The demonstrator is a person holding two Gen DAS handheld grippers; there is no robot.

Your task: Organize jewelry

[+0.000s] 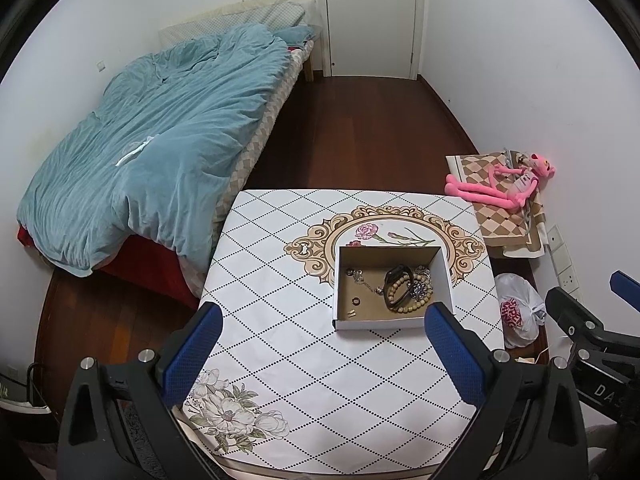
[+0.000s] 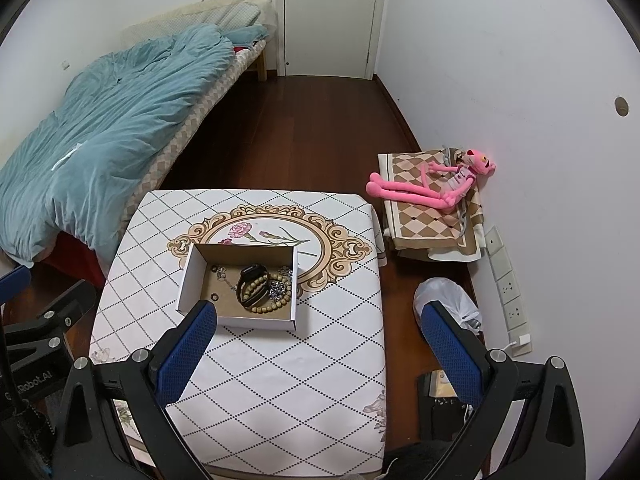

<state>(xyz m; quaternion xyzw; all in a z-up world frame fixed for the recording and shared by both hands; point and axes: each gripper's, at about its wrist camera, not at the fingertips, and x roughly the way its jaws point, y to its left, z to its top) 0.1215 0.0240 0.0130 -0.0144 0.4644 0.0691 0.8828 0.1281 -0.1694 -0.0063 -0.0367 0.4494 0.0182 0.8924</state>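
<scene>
A white cardboard box with a brown inside stands on the patterned table; it also shows in the right wrist view. Inside lie a black watch, a wooden bead bracelet, a silver chain, a small dark ring and small gold pieces. The watch and bead bracelet show in the right wrist view too. My left gripper is open and empty, above the table in front of the box. My right gripper is open and empty, to the box's right.
A bed with a blue duvet stands left of the table. A pink plush toy lies on a checked cloth by the right wall. A white plastic bag sits on the wooden floor. Wall sockets are low on the right.
</scene>
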